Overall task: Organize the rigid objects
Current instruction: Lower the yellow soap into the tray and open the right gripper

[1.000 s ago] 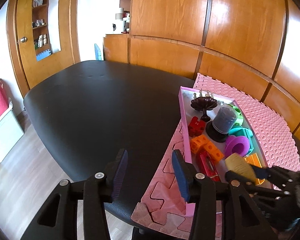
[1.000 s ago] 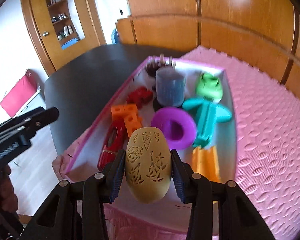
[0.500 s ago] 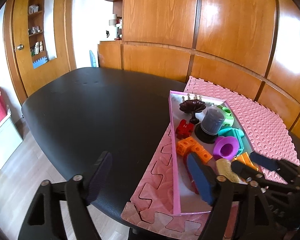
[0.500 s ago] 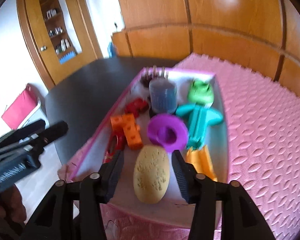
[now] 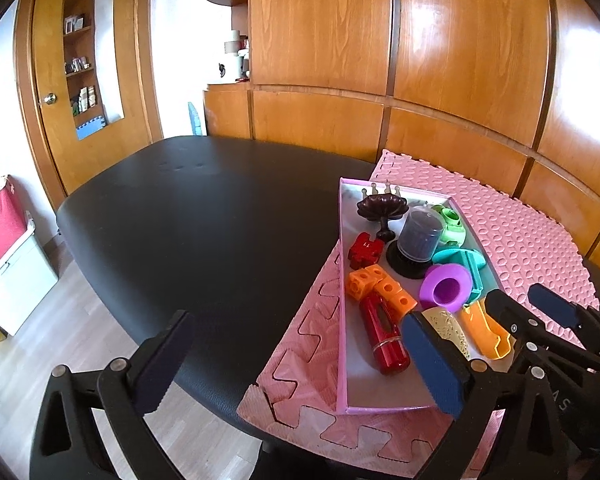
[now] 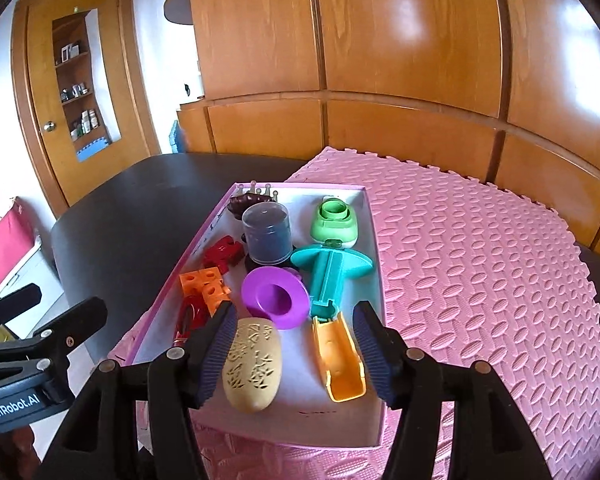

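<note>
the tan egg-shaped case (image 6: 253,364) lies in the pink box (image 6: 374,426); the right gripper (image 6: 292,350), opening, has released it. looks light, hard, slick: grasp across its middle.

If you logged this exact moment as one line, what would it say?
stage: placing done | tan oval piece: lying in pink tray | right gripper: jaws opening, nothing gripped | left gripper: jaws opening, empty
</note>
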Motion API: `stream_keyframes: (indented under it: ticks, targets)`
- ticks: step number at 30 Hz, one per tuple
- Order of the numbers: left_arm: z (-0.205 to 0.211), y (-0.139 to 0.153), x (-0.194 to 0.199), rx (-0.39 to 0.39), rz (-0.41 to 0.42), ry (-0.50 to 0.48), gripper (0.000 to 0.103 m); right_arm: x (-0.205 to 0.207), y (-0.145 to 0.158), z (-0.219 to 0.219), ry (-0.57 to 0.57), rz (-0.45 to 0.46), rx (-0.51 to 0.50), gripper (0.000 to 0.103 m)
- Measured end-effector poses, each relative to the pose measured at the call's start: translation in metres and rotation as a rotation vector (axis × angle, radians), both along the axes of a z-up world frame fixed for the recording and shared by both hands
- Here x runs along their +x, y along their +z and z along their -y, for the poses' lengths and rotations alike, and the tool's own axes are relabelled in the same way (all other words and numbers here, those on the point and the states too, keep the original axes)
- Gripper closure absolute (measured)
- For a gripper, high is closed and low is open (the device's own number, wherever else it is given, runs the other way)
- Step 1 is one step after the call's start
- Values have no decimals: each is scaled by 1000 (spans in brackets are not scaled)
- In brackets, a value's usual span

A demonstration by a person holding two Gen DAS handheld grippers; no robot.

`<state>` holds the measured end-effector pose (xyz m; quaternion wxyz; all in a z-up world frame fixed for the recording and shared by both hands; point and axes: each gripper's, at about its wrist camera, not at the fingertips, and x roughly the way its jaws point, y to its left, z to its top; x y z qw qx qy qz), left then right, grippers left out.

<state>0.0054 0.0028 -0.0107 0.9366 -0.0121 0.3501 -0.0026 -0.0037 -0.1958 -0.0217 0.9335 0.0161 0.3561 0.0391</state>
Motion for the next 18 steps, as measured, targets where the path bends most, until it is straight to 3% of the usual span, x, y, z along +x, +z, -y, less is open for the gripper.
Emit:
stream_keyframes:
  ticks: [18]
  targets:
    - [2, 4, -3, 16, 34, 7, 4, -2, 6, -9, 9, 20, -36, 42]
